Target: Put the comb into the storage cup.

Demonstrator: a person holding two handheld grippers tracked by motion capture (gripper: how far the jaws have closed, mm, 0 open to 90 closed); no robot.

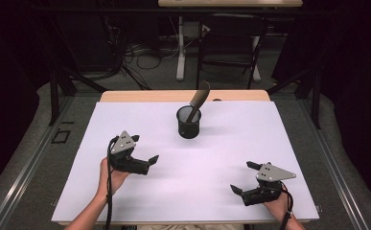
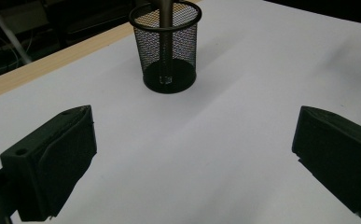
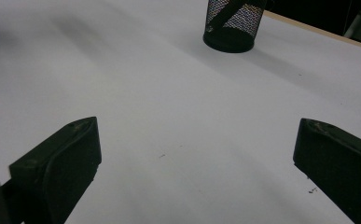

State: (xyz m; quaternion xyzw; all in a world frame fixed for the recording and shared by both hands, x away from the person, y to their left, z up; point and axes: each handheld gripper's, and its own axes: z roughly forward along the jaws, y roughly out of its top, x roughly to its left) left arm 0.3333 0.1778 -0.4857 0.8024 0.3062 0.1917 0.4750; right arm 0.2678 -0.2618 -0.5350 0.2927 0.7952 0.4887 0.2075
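Note:
A black mesh cup [image 1: 189, 122] stands upright at the back middle of the white sheet [image 1: 212, 163]. A brown, long-handled tool [image 1: 199, 99] leans out of the cup to the right. My left gripper [image 1: 145, 148] is open, held in a hand at the front left, with nothing between its jaws. In the left gripper view the mesh cup [image 2: 166, 51] stands ahead of the left gripper [image 2: 192, 121], well apart. My right gripper [image 1: 241, 176] is open and empty at the front right. The right gripper [image 3: 197, 128] faces bare sheet, with the cup [image 3: 234, 23] far off.
The wooden table edge [image 1: 140, 96] runs behind the sheet. Beyond it stand a dark chair [image 1: 231, 43] and a white desk leg [image 1: 180, 48] with cables on the floor. Bare sheet lies between the two grippers.

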